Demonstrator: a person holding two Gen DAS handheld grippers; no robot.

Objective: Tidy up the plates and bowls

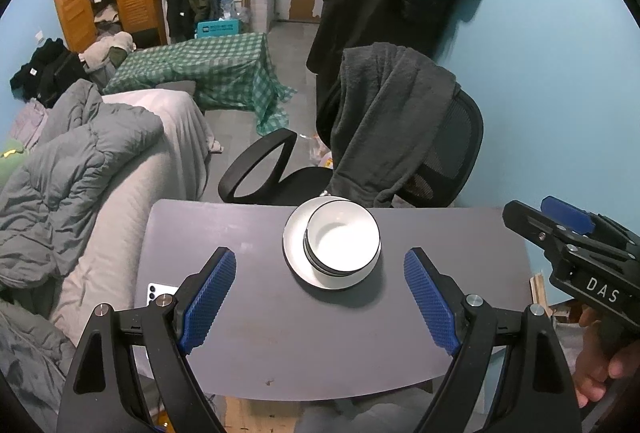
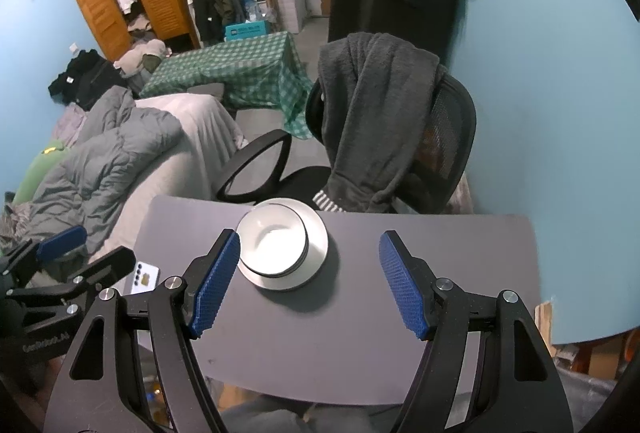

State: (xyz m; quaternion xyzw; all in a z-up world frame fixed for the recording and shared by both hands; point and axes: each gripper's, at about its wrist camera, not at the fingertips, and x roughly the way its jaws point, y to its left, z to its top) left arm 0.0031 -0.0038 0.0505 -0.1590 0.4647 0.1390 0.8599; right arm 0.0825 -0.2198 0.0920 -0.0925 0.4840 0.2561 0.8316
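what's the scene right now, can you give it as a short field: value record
surface: grey table
dishes: white bowls nested in a stack on a white plate
dish position: far side of the table, near the office chair
left gripper: open, empty, short of the stack
right gripper: open, empty, short of the stack
other item: phone at the table's left edge
chair: grey garment draped over its back

1. Left tool (image 1: 320, 297): black plastic arms, blue textured pads (image 1: 208, 299), silver round screws.
2. Right tool (image 2: 310, 283): the same build; its side, seen beside the left tool, bears white letters "DAS".
3. Bare-skinned hand (image 1: 600, 365) grips its handle.
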